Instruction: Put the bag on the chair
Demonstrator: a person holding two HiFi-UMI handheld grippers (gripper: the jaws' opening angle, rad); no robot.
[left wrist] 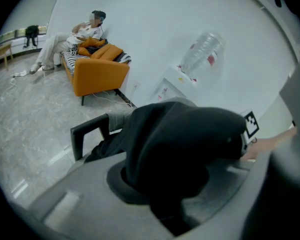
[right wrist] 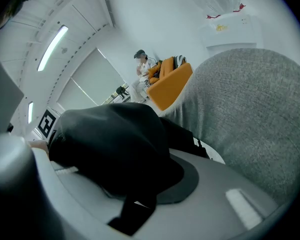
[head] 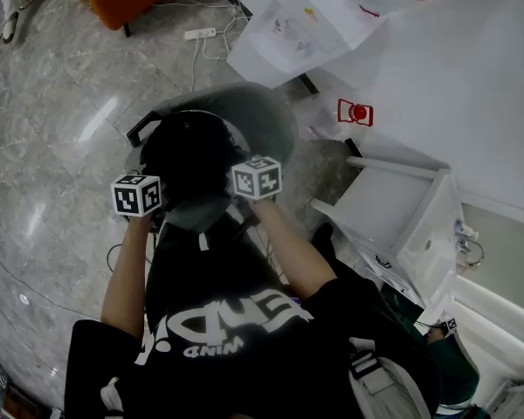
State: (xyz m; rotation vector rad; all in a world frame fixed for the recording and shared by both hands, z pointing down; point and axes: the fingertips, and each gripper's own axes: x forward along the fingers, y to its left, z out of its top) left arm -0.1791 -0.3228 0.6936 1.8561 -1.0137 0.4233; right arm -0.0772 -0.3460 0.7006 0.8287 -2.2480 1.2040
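The person stands over a grey chair (head: 264, 117) with a gripper in each hand and the black bag (head: 190, 159) slung between them. The left gripper (head: 145, 195) has its fingers clamped on the bag's dark fabric; in the left gripper view the cloth (left wrist: 185, 144) bunches up and drops straight into the gap between them. The right gripper (head: 255, 180) is closed the same way on the other side, and in the right gripper view a black strap (right wrist: 132, 211) of the bag runs down between its fingers. The bag hangs over the chair's seat, just in front of the rounded grey backrest (right wrist: 250, 114) and beside the black armrest (left wrist: 87, 131). I cannot tell whether its bottom rests on the seat. Across the pale stone floor (head: 52, 103) an orange sofa (left wrist: 97, 74) stands against the wall with a person (left wrist: 75, 36) sitting on it.
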